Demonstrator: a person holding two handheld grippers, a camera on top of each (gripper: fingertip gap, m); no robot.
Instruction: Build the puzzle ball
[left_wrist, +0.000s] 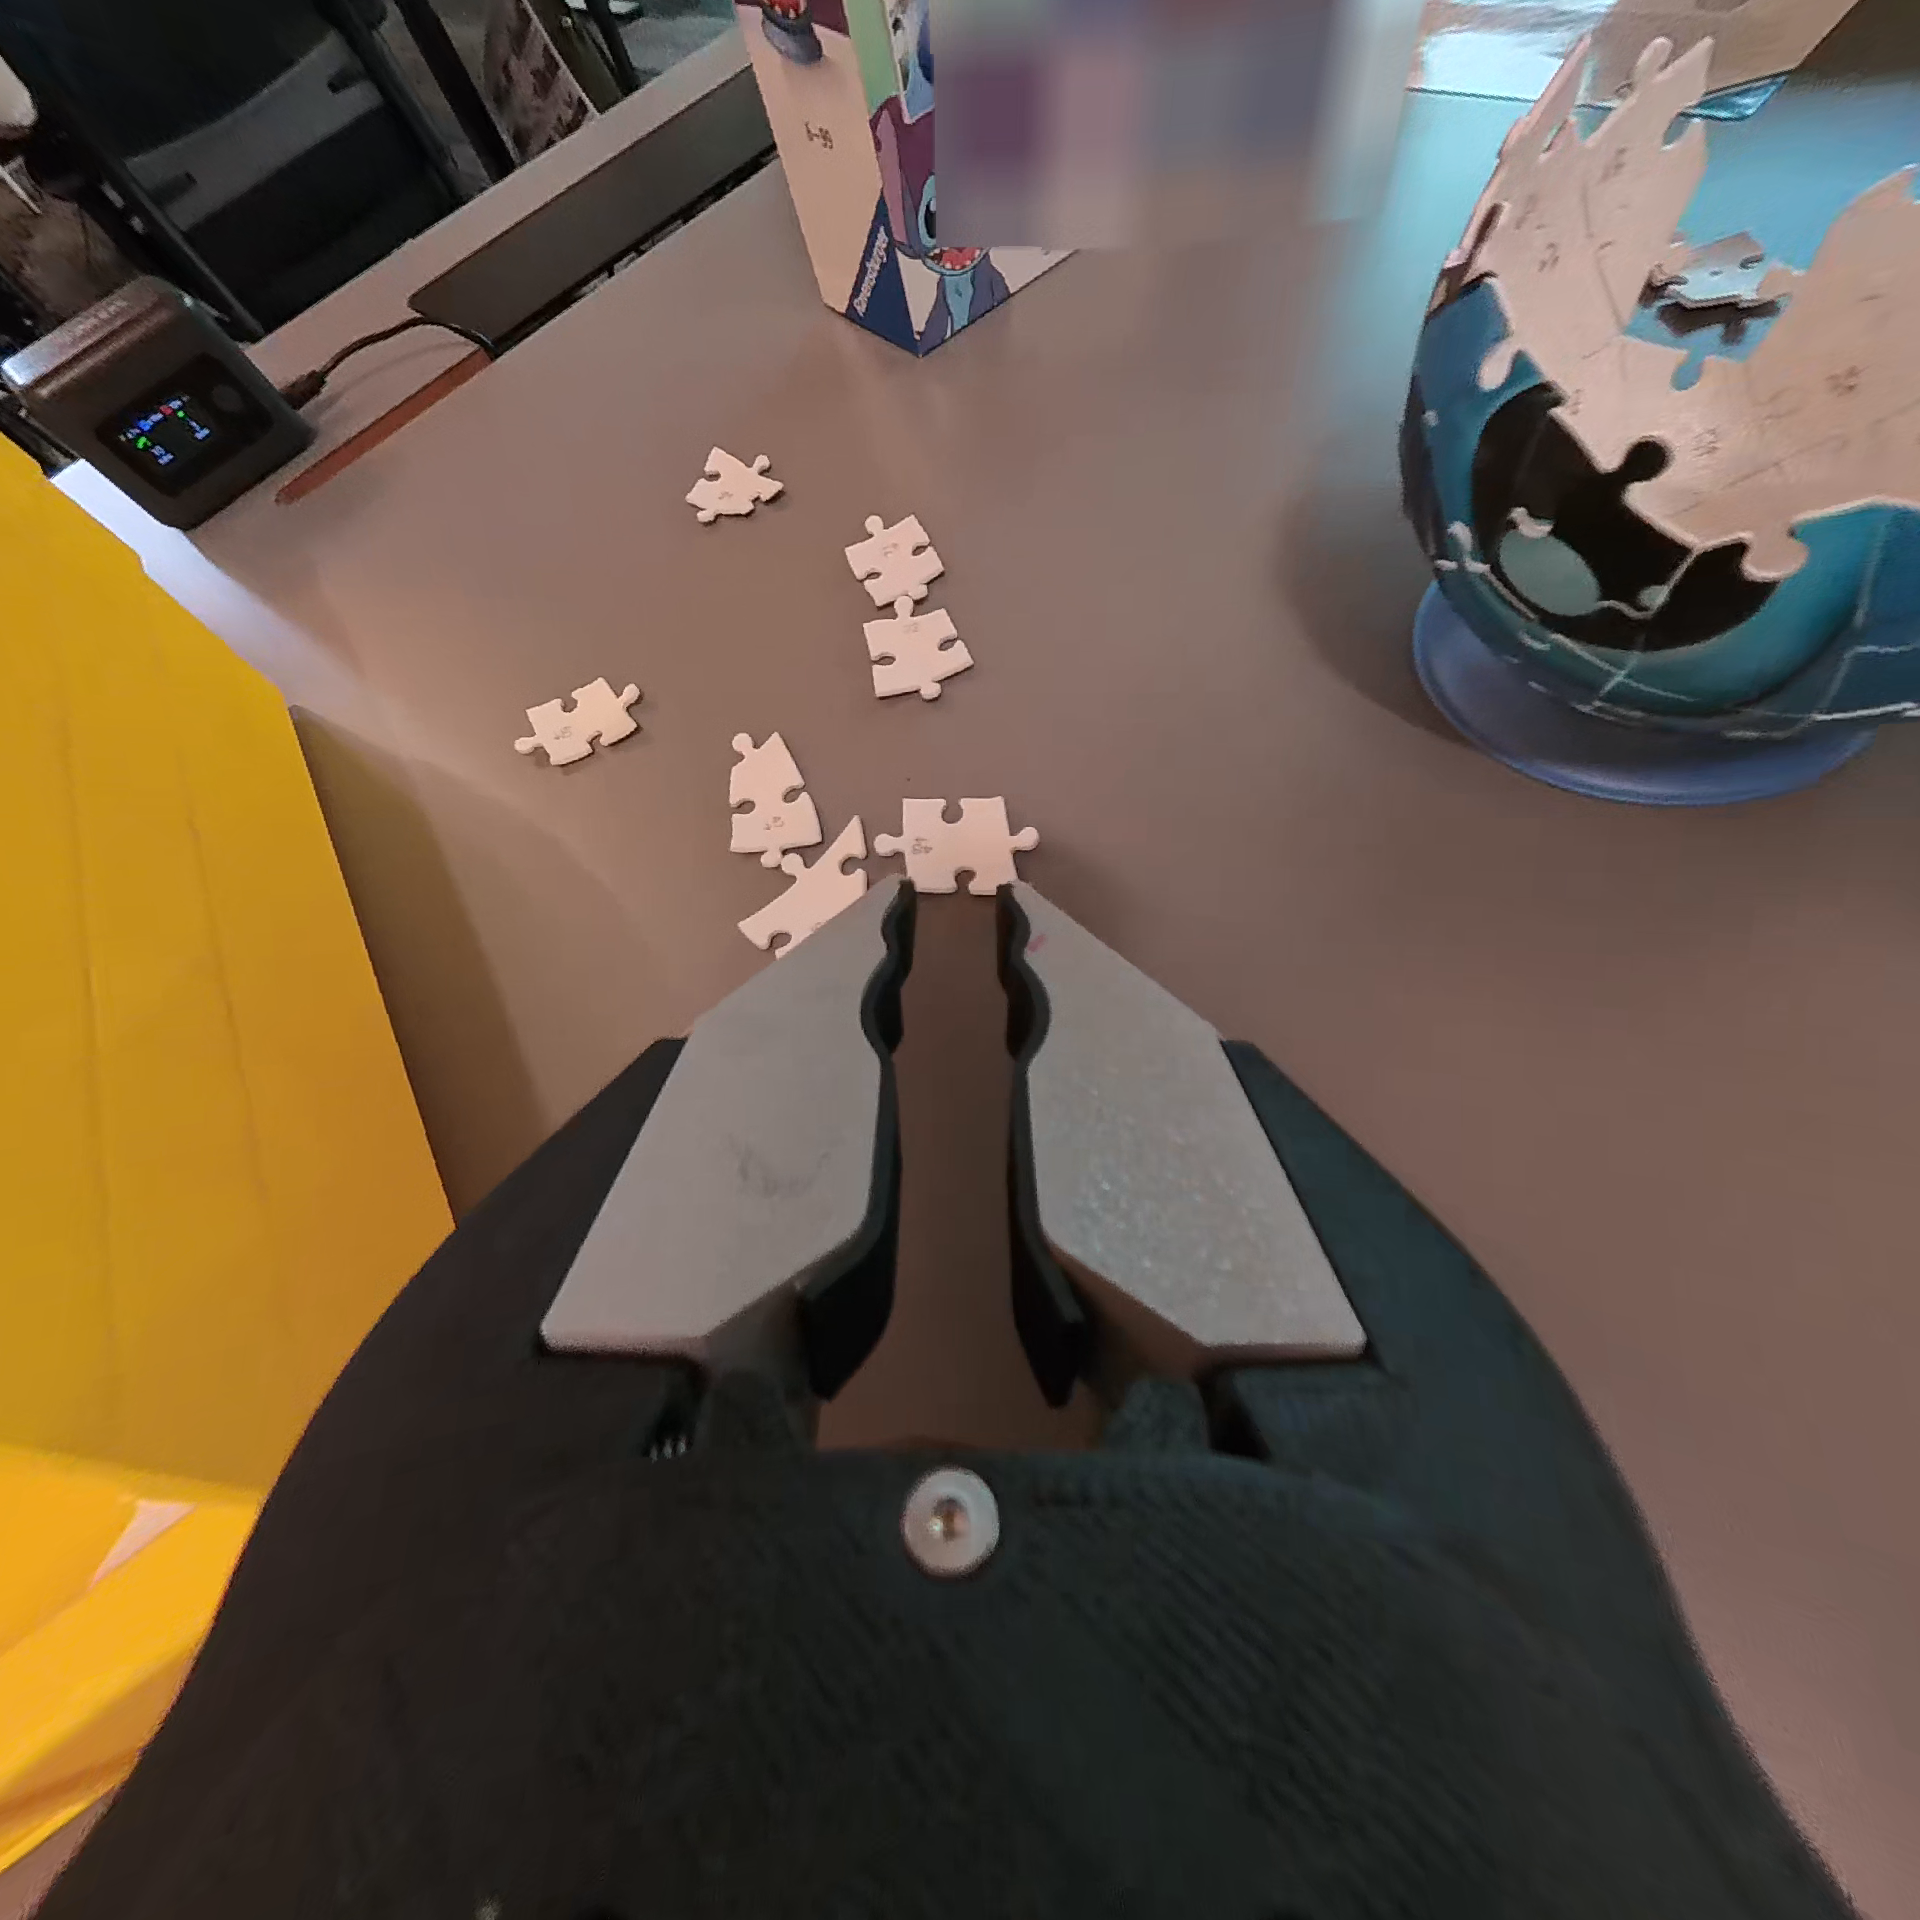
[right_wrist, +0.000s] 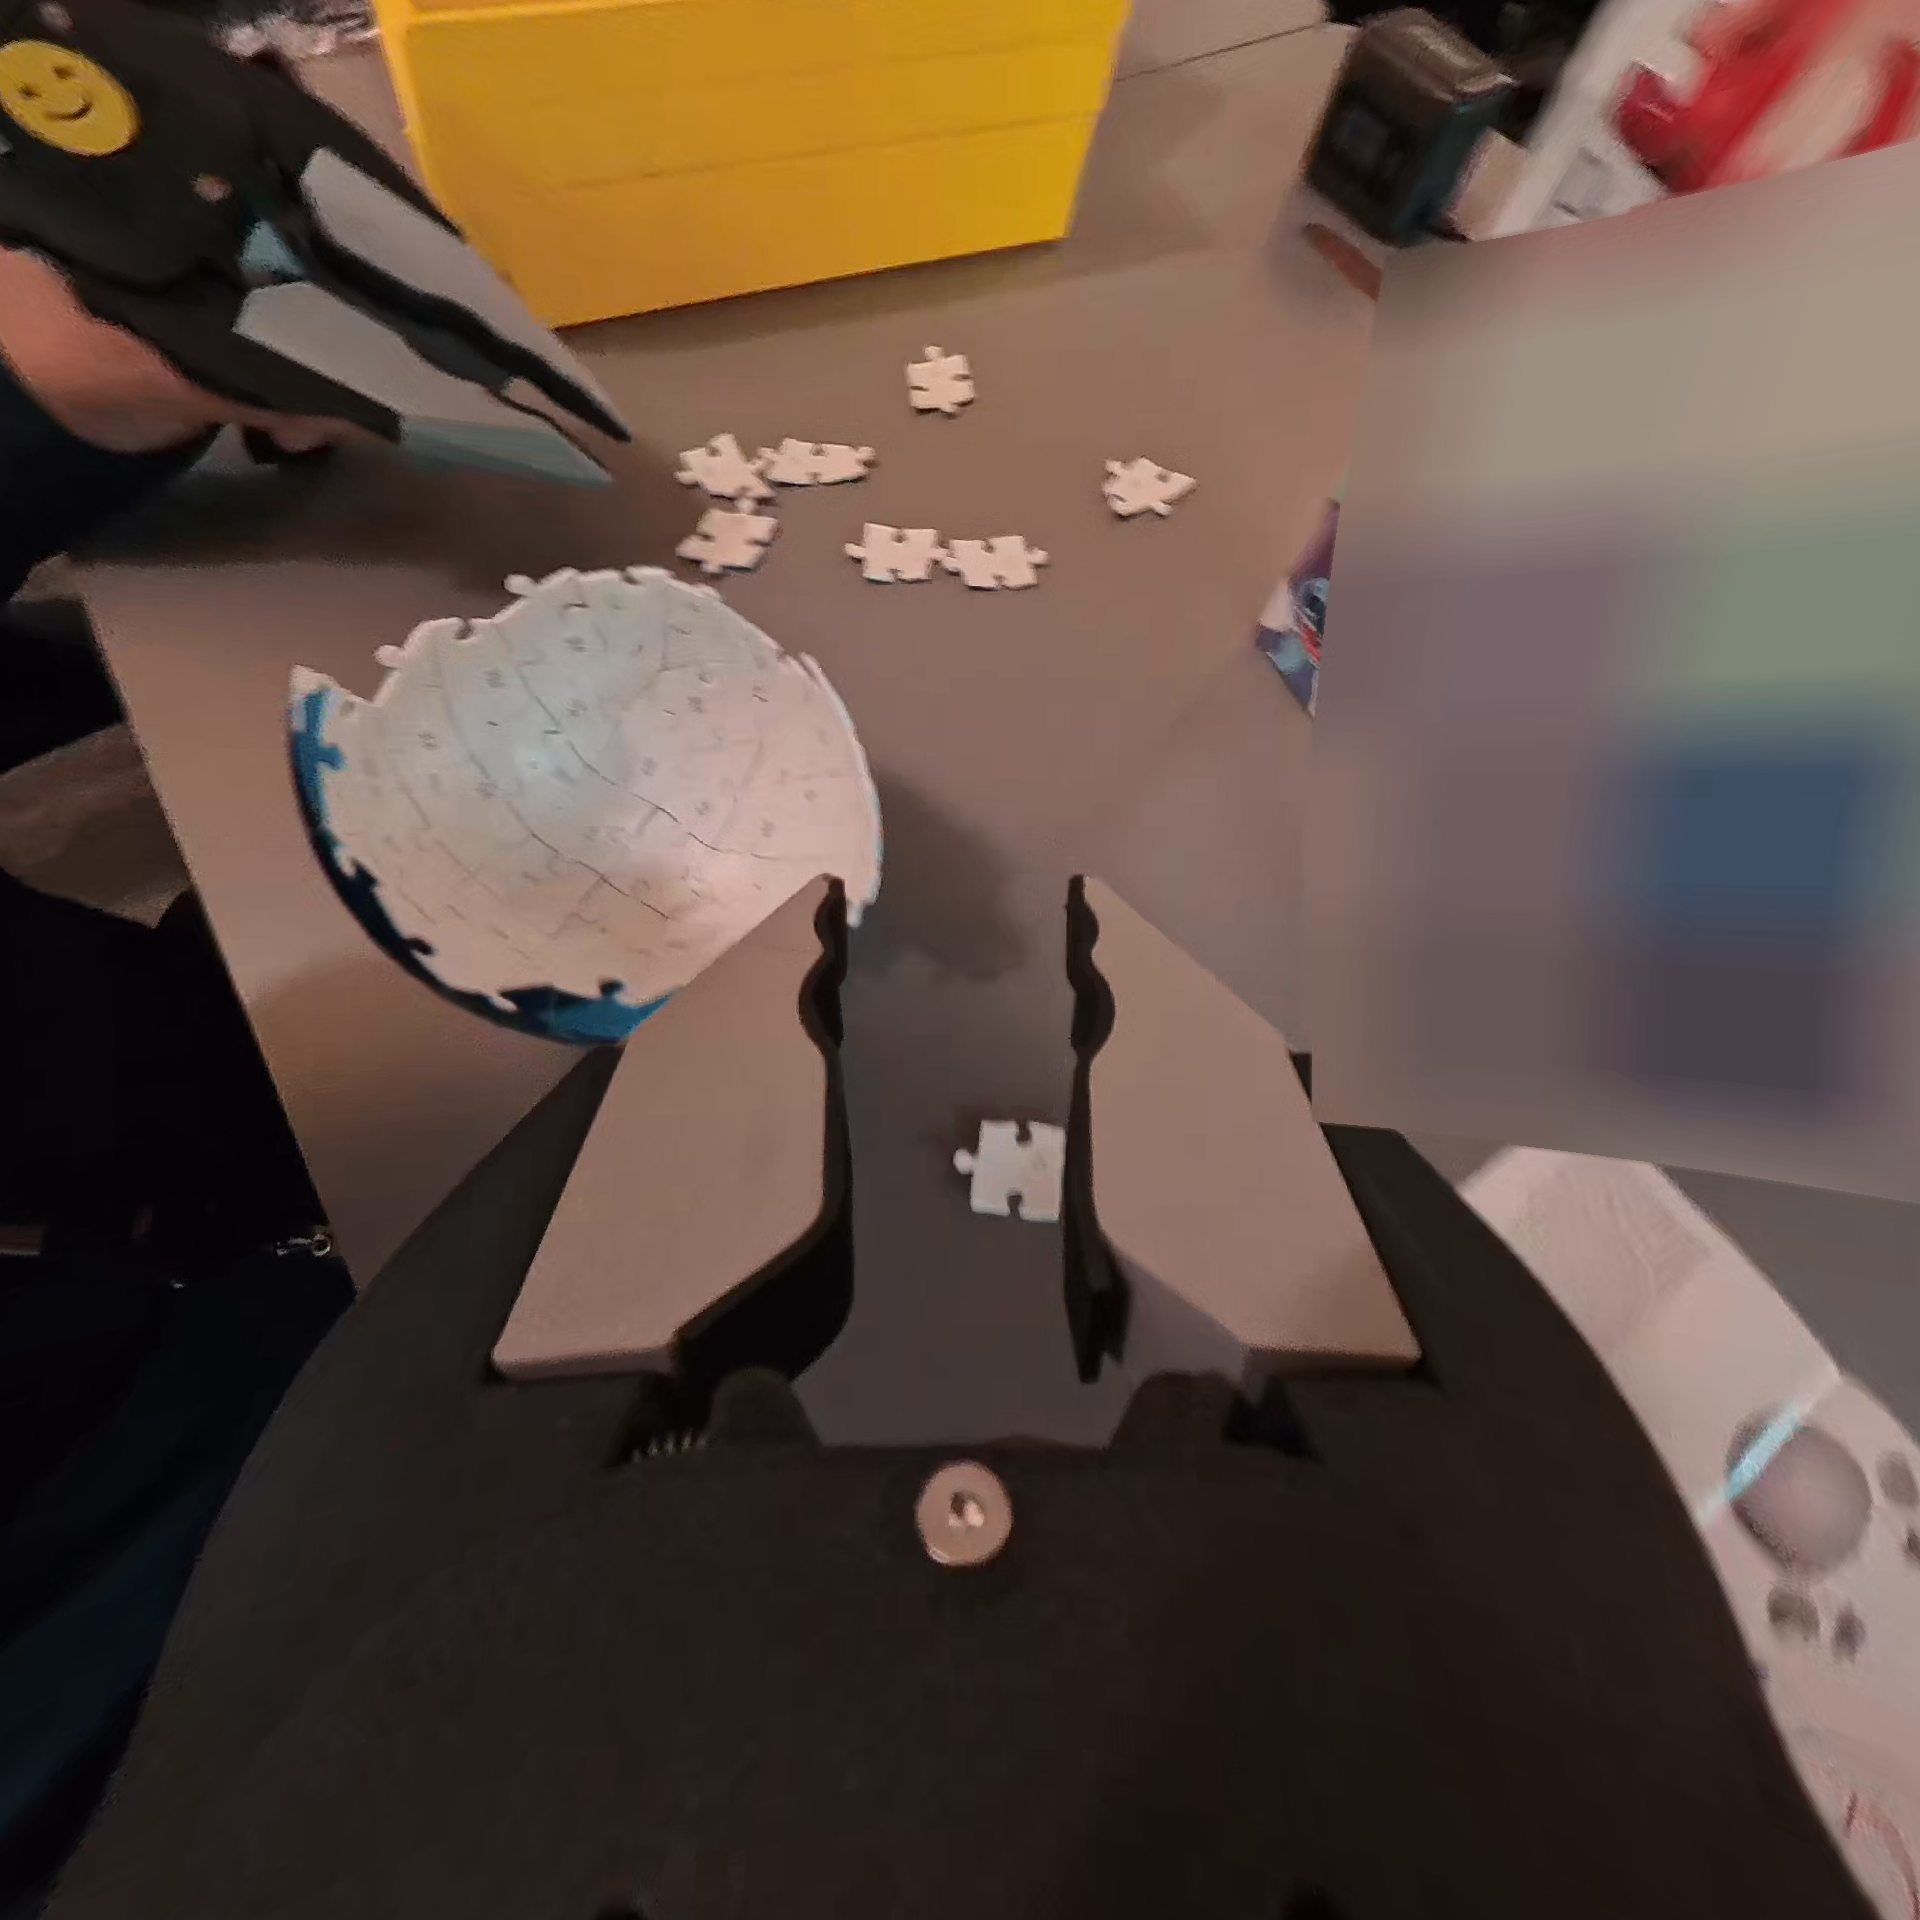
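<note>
The part-built puzzle ball (left_wrist: 1662, 468) stands on a blue ring stand (left_wrist: 1621, 748) at the right, blue outside and white inside, with a loose piece (left_wrist: 1714, 286) lying on it. Several white loose pieces (left_wrist: 914, 603) lie face down on the brown table. My left gripper (left_wrist: 956, 899) is slightly open, its tips at the near edge of one piece (left_wrist: 956, 844) that lies flat. In the right wrist view the ball's open shell (right_wrist: 592, 790) sits just left of my open, empty right gripper (right_wrist: 954, 894). One piece (right_wrist: 1013, 1169) lies on the table below its fingers. The left gripper (right_wrist: 613, 447) shows at upper left.
A yellow bin (left_wrist: 156, 935) stands left of the pieces and also shows in the right wrist view (right_wrist: 748, 156). The upright puzzle box (left_wrist: 883, 187) is at the back. A dark power unit with a small screen (left_wrist: 156, 416) sits at the table's far-left edge. A white object (right_wrist: 1662, 1403) lies at lower right.
</note>
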